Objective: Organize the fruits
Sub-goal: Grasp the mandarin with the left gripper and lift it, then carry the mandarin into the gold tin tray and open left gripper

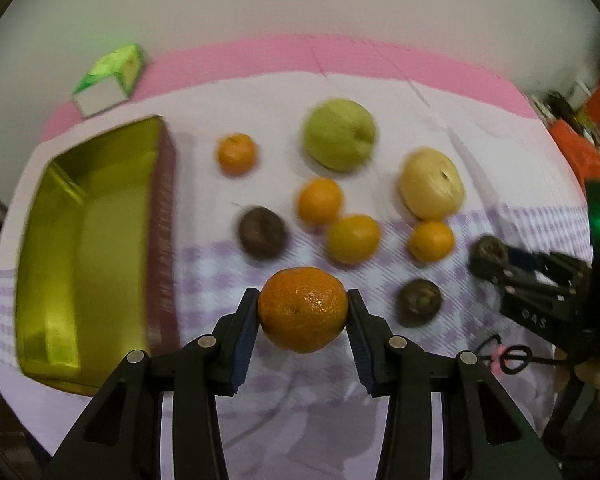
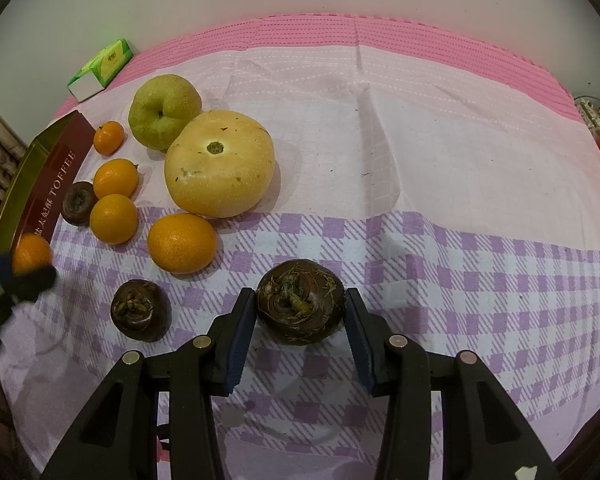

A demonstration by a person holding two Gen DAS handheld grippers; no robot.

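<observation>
My left gripper [image 1: 302, 307] is shut on an orange mandarin [image 1: 302, 312], one pad against each side of it. In the right wrist view that mandarin [image 2: 30, 254] shows at the far left beside the tin. My right gripper [image 2: 301, 304] is shut on a dark brown water chestnut [image 2: 301, 300] over the checked cloth. From the left wrist view the same chestnut [image 1: 485, 252] sits at the right gripper's [image 1: 504, 266] tips. A gold tin [image 1: 100, 240] stands open to the left of the fruit.
Loose on the cloth lie a green pear [image 2: 165, 111], a large yellow pear [image 2: 219, 164], several mandarins [image 2: 181, 248] and two more water chestnuts [image 2: 141, 310]. A green tissue pack [image 2: 100, 68] lies at the back left. The tin's red wall [image 2: 48, 184] borders the fruit.
</observation>
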